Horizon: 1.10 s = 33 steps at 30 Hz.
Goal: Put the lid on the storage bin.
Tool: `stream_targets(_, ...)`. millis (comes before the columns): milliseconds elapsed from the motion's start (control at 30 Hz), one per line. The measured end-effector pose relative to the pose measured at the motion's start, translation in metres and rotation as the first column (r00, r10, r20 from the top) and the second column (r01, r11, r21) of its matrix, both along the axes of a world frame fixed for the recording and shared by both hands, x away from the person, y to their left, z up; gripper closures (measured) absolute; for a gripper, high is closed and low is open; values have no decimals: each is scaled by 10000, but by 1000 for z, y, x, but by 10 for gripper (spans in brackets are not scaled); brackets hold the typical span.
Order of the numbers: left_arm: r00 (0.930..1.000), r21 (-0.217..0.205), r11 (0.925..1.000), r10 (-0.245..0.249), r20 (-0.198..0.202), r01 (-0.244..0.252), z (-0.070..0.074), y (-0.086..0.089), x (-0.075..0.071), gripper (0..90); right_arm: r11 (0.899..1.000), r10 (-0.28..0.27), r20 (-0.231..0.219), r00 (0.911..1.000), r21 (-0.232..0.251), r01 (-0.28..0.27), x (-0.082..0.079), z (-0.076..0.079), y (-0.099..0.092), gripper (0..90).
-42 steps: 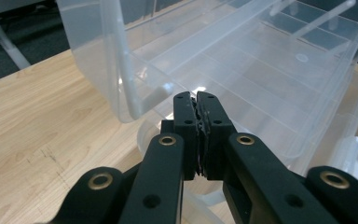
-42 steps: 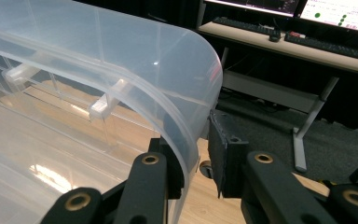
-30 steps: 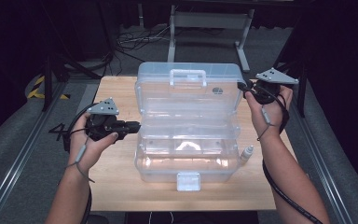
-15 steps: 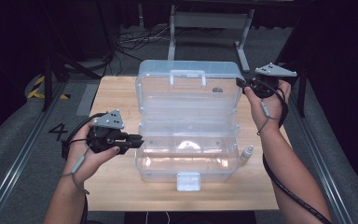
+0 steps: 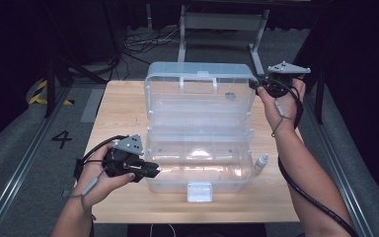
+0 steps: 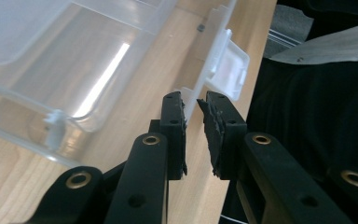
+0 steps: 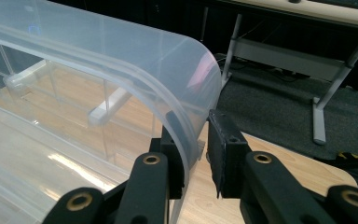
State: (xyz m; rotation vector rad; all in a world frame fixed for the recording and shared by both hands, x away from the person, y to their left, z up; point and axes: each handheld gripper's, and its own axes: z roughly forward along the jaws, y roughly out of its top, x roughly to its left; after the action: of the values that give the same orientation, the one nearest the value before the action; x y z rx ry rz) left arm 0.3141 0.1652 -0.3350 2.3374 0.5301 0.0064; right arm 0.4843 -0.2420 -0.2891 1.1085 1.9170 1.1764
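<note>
Lid (image 7: 135, 70) edge stands between right tongs (image 7: 198, 140), slightly parted.

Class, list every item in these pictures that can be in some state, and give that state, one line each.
Clear plastic box: open, upright on the table.
Lid: raised, standing up at the back.
Front latch: undone, hanging at the front.
Small bottle: upright beside the box, capped.
Left gripper: jaws just opening, astride the box's front wall, not pressing.
Right gripper: jaws clamped on the lid's corner.
</note>
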Motion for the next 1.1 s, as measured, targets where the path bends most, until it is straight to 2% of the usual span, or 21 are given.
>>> stream_targets(400, 9960, 550, 9954, -763, -475, 789, -21, -20, 6, 750, 10000, 58, -282, 9996, -11, -58, 8, 1, -1, 770)
stream_targets(667, 9942, 849, 9925, -818, -702, 876, -32, -28, 11, 725, 9999, 111, -447, 9989, -19, -112, 11, 2, -1, 768)
stream_targets(833, 9878, 1002, 9871, -1138, -1065, 1245, -42, -34, 14, 742, 9999, 104, -584, 9982, -33, -106, 15, 2, -1, 769)
stream_targets(1000, 9837, 1162, 9821, -1341, -1201, 1481, -46, -38, 15, 755, 10000, 91, -696, 9975, 3, -91, 18, 2, -1, 770)
stream_targets(1100, 9822, 1452, 9764, -1430, -1216, 1601, -49, -41, 14, 774, 10000, 75, -742, 9972, 16, -74, 21, 2, -1, 773)
